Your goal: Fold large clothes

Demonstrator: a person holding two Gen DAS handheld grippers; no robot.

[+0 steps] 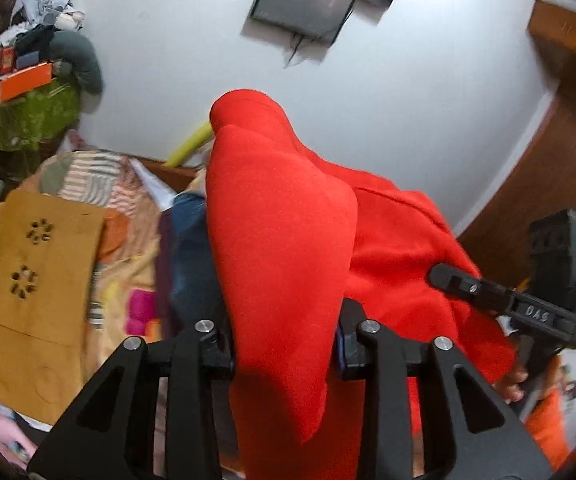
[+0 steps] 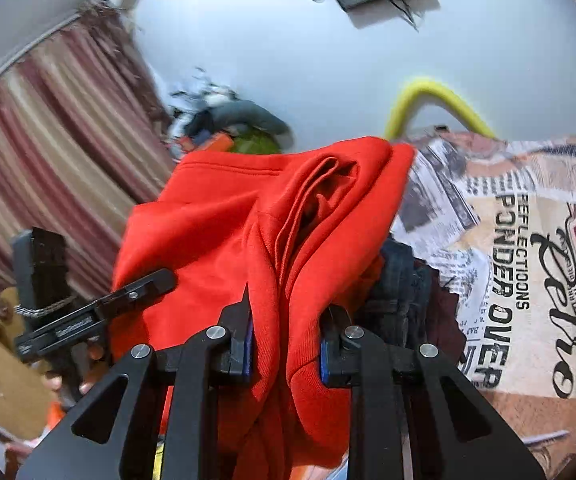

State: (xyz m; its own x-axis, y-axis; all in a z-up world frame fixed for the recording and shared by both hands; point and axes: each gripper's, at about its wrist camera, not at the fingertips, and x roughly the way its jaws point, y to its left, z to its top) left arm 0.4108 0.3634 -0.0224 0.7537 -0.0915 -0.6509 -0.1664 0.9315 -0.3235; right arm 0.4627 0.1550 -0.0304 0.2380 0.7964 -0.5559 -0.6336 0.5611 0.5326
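A large red garment (image 1: 283,216) fills the middle of both views, bunched in thick folds and lifted off the bed. My left gripper (image 1: 283,352) is shut on a fold of it, and the cloth drapes down over the jaws. My right gripper (image 2: 285,344) is shut on another thick fold of the red garment (image 2: 271,208). The right gripper (image 1: 444,276) also shows at the right of the left wrist view, lying against the cloth. In the right wrist view the left gripper (image 2: 159,280) shows at the left edge of the garment. A person's fingers (image 2: 87,384) hold its handle.
Below lies a bed with a patterned quilt (image 1: 99,184) and a printed cover (image 2: 528,248). A brown cardboard sheet (image 1: 35,280) lies on the bed's left. Dark blue jeans (image 2: 404,292) sit under the garment. A cluttered green-covered stand (image 1: 35,116), a striped curtain (image 2: 47,160), a wooden door (image 1: 560,184) and a white wall surround it.
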